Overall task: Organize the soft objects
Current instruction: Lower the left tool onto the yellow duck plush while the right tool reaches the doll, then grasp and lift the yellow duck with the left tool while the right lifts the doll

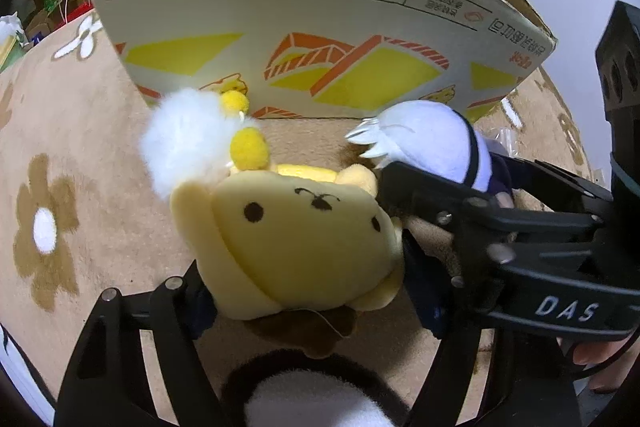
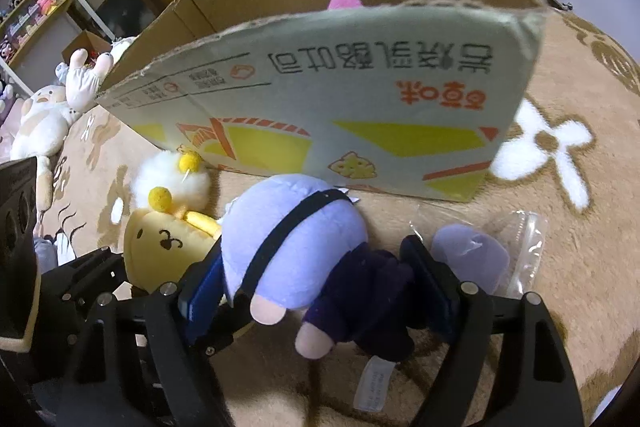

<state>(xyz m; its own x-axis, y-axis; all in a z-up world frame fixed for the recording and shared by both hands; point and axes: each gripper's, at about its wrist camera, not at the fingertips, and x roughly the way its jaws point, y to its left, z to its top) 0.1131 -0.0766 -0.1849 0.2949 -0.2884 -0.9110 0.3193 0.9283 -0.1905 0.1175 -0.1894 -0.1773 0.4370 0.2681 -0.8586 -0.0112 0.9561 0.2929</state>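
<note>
Both grippers are down on the tan flower-patterned rug [image 1: 80,131], right in front of the cardboard box [image 1: 304,39], the landmark here. The left gripper [image 1: 308,291] straddles the yellow dog plush [image 1: 296,243], which lies face-up just before the box's printed wall; its dark pads sit at the plush's two sides and appear to press in, so it reads as clamped on the plush. Touching the plush's far end, toward the box, is a white fluffy toy [image 1: 180,147] with yellow pom-poms.

The right wrist view delivers what the left cannot: the lavender-headed doll [image 2: 292,243] in full, lying on its side before the box, dark navy body between the fingers of the right gripper [image 2: 316,291]. The blue pads [image 2: 204,287] flank it closely, the left one against the doll's head, but whether they squeeze is not clear. Beside the doll, away from the yellow plush, lies a clear plastic bag [image 2: 516,247] holding a lavender piece. Over the box's rim, something pink [image 2: 344,2] peeks out inside. Left of the box, cream plush toys [image 2: 44,119] lie piled.

The left view alone catches the right gripper from outside: angled steeply down, a person's hand [image 1: 608,363] at its grip.
</note>
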